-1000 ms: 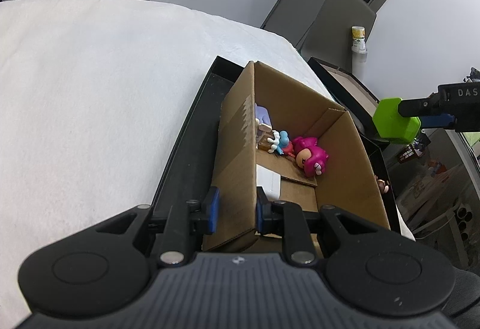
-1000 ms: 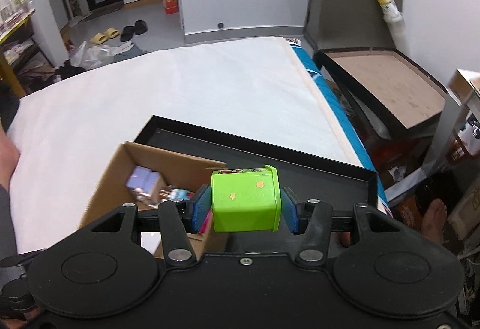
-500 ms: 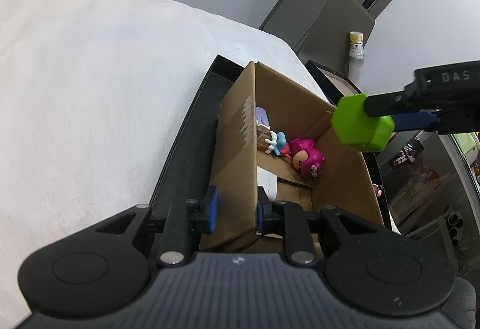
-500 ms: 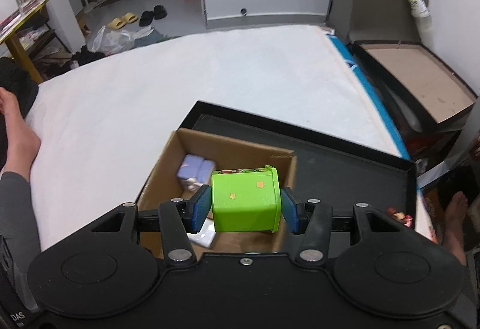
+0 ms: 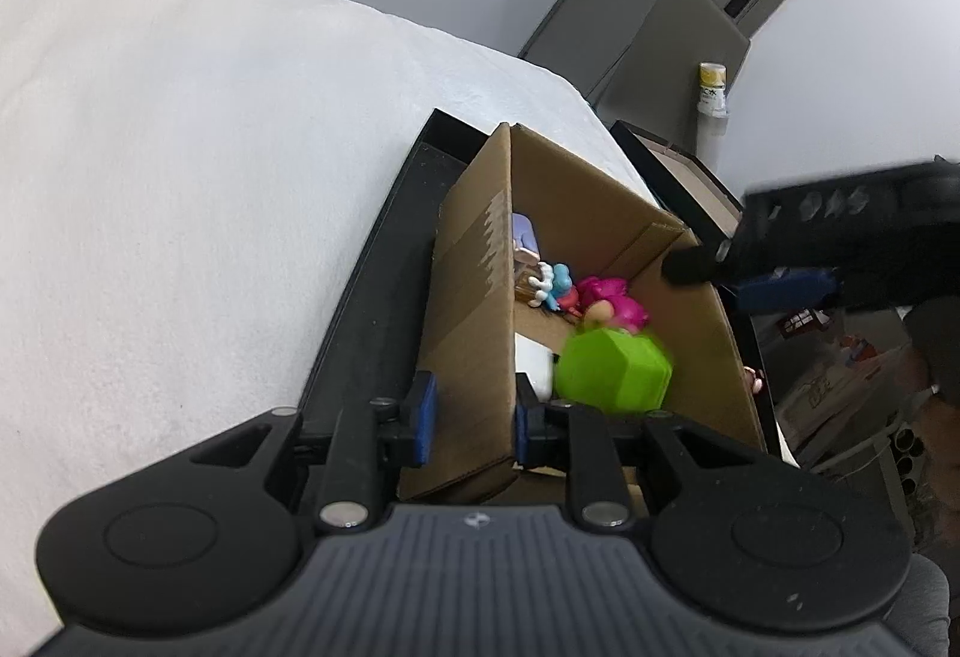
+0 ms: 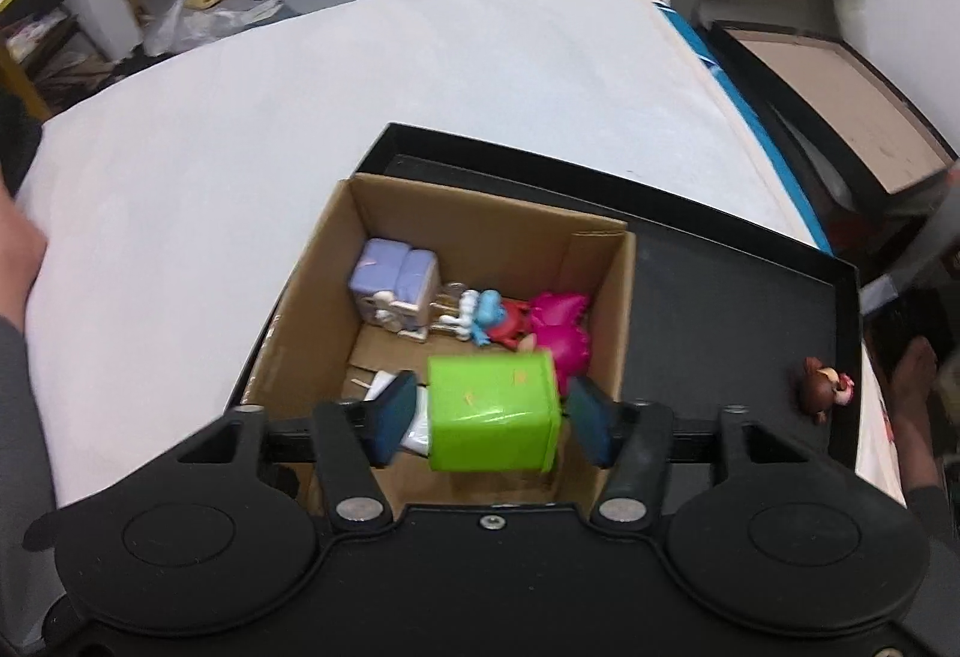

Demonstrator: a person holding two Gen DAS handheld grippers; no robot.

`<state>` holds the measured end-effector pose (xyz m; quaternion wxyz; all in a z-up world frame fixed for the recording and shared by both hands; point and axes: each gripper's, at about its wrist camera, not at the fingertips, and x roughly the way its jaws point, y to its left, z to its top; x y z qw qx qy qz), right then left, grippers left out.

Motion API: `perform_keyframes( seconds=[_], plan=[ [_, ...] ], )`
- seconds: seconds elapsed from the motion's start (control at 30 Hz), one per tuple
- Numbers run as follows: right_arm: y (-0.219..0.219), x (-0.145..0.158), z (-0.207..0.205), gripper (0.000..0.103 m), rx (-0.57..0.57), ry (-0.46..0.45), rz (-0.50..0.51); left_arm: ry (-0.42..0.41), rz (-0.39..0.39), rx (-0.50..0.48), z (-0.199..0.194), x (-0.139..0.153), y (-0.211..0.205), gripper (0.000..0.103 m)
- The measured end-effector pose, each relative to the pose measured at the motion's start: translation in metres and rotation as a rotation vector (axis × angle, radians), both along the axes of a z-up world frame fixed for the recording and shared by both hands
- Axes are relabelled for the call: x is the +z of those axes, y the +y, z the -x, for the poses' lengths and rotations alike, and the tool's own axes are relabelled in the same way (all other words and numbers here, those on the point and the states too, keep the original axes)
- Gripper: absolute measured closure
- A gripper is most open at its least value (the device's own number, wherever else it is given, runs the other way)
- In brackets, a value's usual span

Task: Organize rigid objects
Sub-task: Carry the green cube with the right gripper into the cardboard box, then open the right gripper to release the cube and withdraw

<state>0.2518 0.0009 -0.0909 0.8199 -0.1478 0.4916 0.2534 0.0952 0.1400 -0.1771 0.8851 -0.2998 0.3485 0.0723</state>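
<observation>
Right wrist view shows your right gripper (image 6: 491,414) with its jaws opening: the green box (image 6: 493,411) sits between the blue pads (image 6: 393,410) with a gap on each side, so nothing presses on it. It is motion-blurred, so whether it has reached the floor of the cardboard box (image 6: 618,297) cannot be told; its lower part is cut off by the gripper body. It looks roughly cubic, with no clear long axis, and its starred face is turned toward the camera.

From the left wrist, the green box (image 5: 612,372) is a blurred shape inside the carton, just in front of the pink figure (image 5: 615,306). Your left gripper (image 5: 471,411) is clamped on the near wall of the cardboard box (image 5: 474,297). The lavender toy (image 6: 396,279) and the blue and red figure (image 6: 495,318) lie against the far side, partly overlapping, details hard to read. The carton stands in the black tray (image 6: 738,297) on the white bed (image 6: 300,117); a small brown figure (image 6: 822,387) rests at the tray's right edge.
</observation>
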Motion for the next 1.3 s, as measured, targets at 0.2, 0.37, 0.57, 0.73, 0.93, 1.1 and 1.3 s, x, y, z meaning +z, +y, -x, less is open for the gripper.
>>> perform_keyframes(
  seconds=[0.2,0.37,0.57,0.73,0.93,1.1,1.3],
  plan=[
    [-0.024,0.026,-0.007,0.027,-0.034,-0.048,-0.071,0.002,0.003,0.003,0.0,0.0,0.0,0.08],
    [-0.052,0.039,-0.02,0.018,-0.084,-0.065,-0.096,0.002,-0.015,-0.001,0.001,0.001,-0.003,0.08],
    [-0.081,0.036,-0.031,0.016,-0.14,-0.059,-0.102,0.003,-0.026,-0.001,0.001,0.002,-0.005,0.08],
    [-0.106,0.031,-0.042,0.013,-0.192,-0.067,-0.099,0.004,-0.039,-0.004,0.0,0.003,-0.007,0.08],
    [-0.128,0.022,-0.055,0.013,-0.226,-0.067,-0.104,0.005,-0.049,0.0,0.0,0.003,-0.008,0.08],
    [-0.14,0.006,-0.07,0.018,-0.232,-0.059,-0.097,0.013,-0.056,-0.001,-0.001,0.002,-0.009,0.08],
    [-0.155,-0.025,-0.095,0.043,-0.27,0.012,-0.076,0.025,-0.068,-0.004,-0.003,0.0,-0.01,0.08]
  ],
)
